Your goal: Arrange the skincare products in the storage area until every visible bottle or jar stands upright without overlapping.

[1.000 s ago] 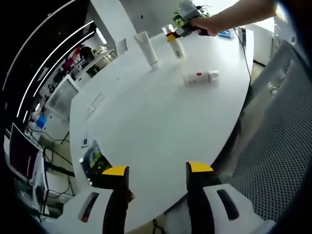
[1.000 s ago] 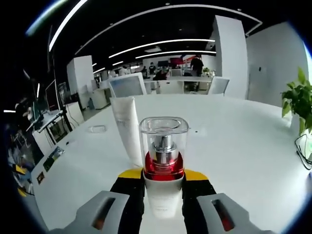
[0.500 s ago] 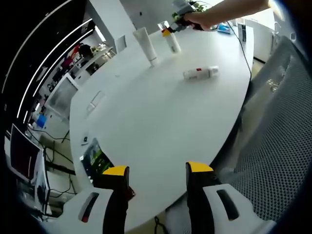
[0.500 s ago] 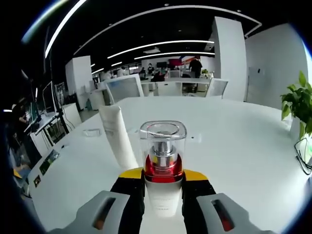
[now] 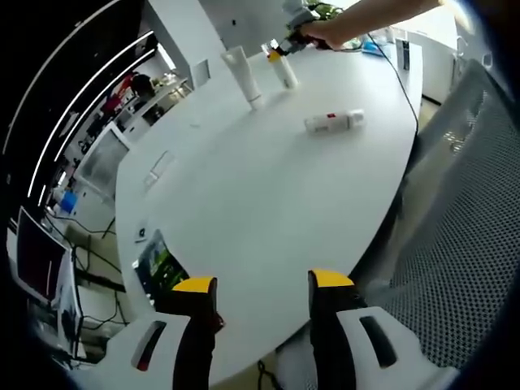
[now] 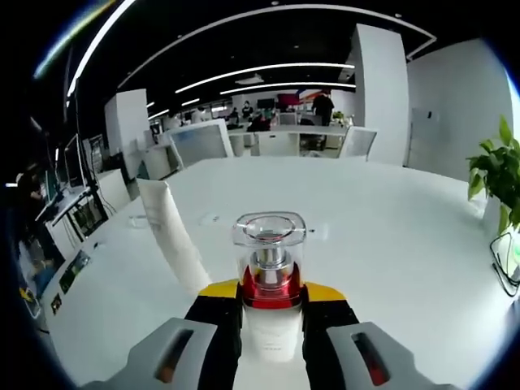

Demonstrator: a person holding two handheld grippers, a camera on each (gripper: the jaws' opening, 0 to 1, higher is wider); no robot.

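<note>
Left gripper view: left gripper (image 5: 263, 286) hanging over near edge of the white table (image 5: 244, 195), jaws apart, nothing between them. Well away toward far edge: white tube (image 5: 243, 75) standing on its cap, pump bottle (image 5: 283, 68) upright just beside it w/ the right gripper (image 5: 286, 43) and a hand (image 5: 318, 32) at its top. Another bottle (image 5: 334, 123) w/ red label lying on its side nearer the right edge, apart from both. Mesh chair (image 5: 455, 236) off right edge.

Right gripper view: right gripper (image 6: 263, 292) closed on pump bottle (image 6: 269, 268), yellow tips pressing either side just below red collar, clear cap on top. Bottle upright; base contact w/ tabletop (image 6: 390, 236) can't tell. Tube (image 6: 174, 240) just left of it, standing, leaning a bit. Plant (image 6: 496, 171) at right edge.
</note>
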